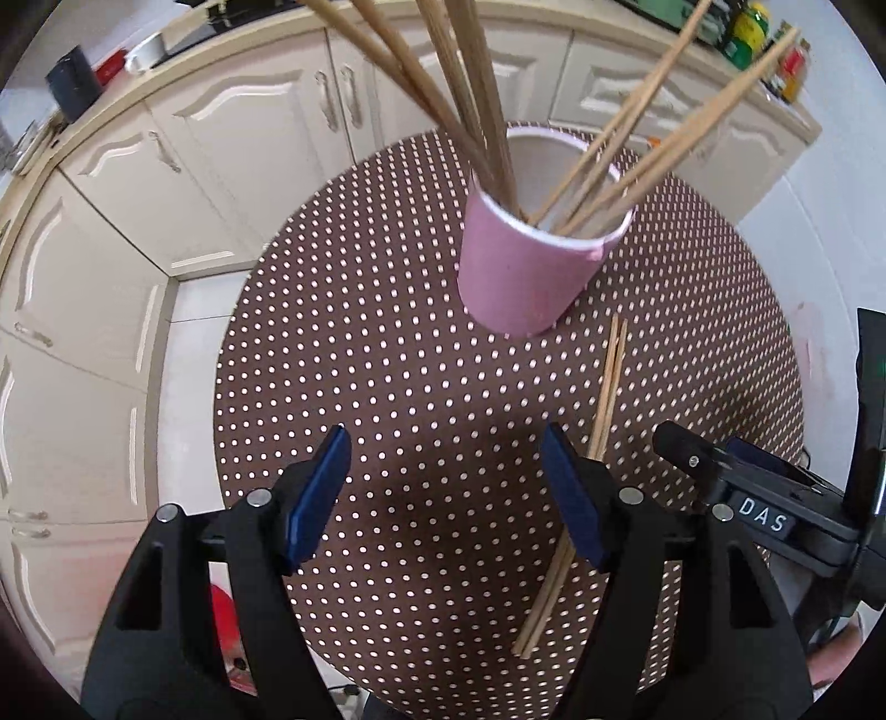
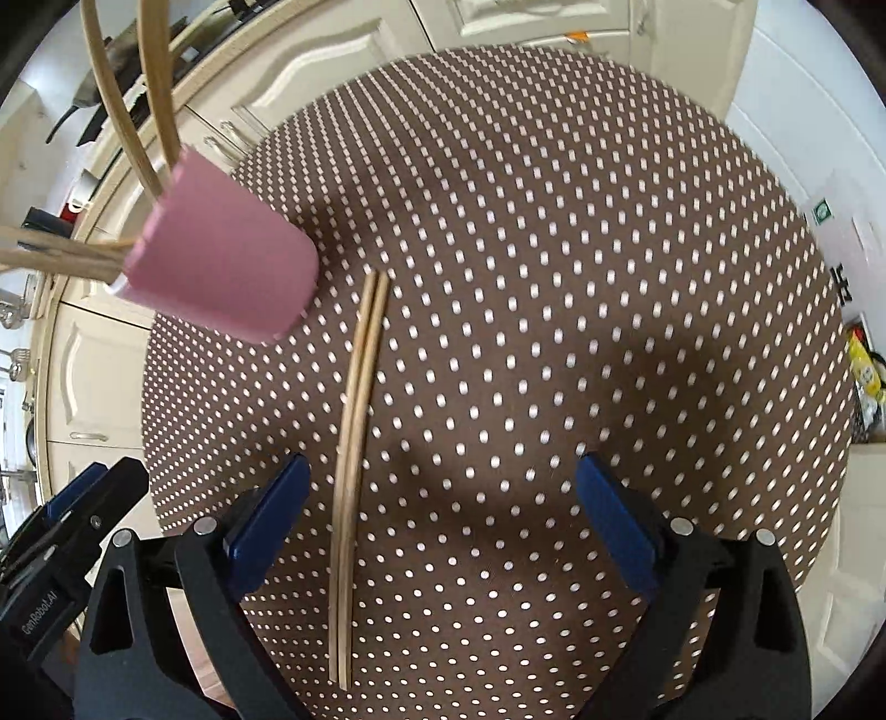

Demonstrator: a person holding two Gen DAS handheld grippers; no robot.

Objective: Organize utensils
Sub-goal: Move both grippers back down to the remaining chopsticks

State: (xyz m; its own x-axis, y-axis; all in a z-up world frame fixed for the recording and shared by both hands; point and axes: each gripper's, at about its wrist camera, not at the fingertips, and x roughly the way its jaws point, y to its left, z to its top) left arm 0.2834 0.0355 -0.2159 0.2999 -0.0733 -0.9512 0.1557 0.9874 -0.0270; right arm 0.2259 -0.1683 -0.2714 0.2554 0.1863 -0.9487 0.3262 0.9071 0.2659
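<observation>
A pink cup [image 1: 526, 266] stands on the round brown dotted table [image 1: 387, 360] and holds several wooden chopsticks [image 1: 470, 99]. A pair of chopsticks [image 1: 606, 382] lies flat on the table to the right of the cup. My left gripper [image 1: 446, 493] is open and empty, above the table in front of the cup, with the pair passing under its right finger. In the right wrist view the cup [image 2: 221, 271] is at the upper left and the pair [image 2: 357, 432] lies just inside the left finger of my open, empty right gripper [image 2: 443, 520].
Cream kitchen cabinets [image 1: 221, 149] curve behind the table, with a worktop carrying a mug [image 1: 145, 51] and bottles [image 1: 747, 33]. The right gripper's body [image 1: 775, 509] shows at the right edge of the left wrist view. White floor lies beyond the table's right edge.
</observation>
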